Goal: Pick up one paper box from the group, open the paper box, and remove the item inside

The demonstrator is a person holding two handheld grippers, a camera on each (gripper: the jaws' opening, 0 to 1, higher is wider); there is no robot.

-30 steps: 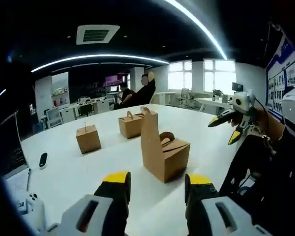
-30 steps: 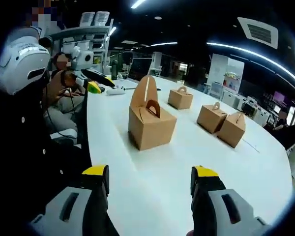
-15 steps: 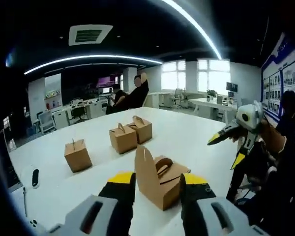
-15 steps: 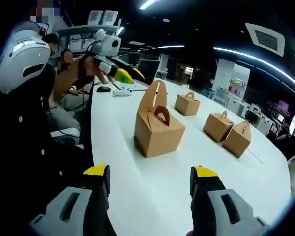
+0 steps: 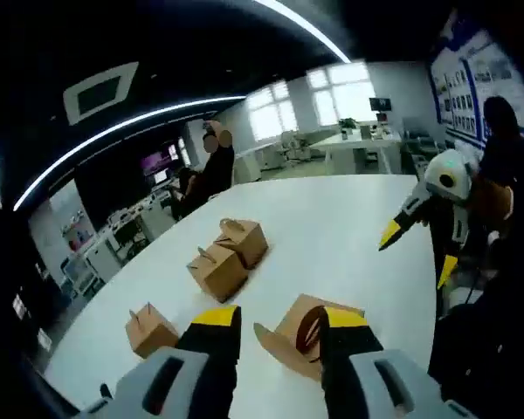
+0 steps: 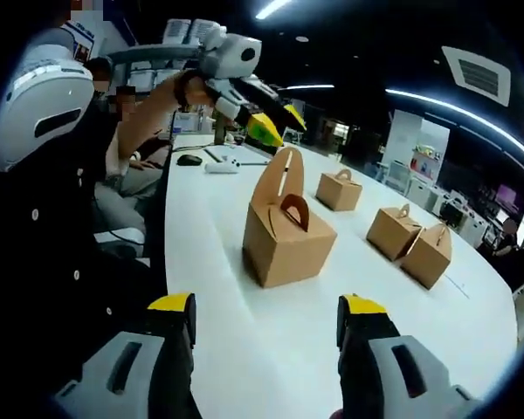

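A brown paper box (image 6: 288,249) with a handle stands on the white table (image 6: 210,288), one flap (image 6: 279,179) raised. My left gripper (image 6: 278,125) hovers open just above that flap's top, coming in from the left. In the left gripper view the same box (image 5: 310,336) lies close between and beyond the yellow fingertips (image 5: 211,319) of the open left gripper (image 5: 278,325). My right gripper (image 6: 266,310) is open and holds nothing, a short way back from the box; in the left gripper view the right gripper (image 5: 417,251) hangs at the right.
Three closed boxes stand farther along the table (image 6: 339,190) (image 6: 395,231) (image 6: 428,255). A dark mouse (image 6: 189,160) and a white controller (image 6: 220,166) lie near the far end. A person (image 5: 211,170) sits at the table's other end. The table's edge runs close to my body (image 6: 162,262).
My left gripper has swung in from the side and now hangs over the box's raised flap, its camera tilted down. The right gripper has stayed nearly still.
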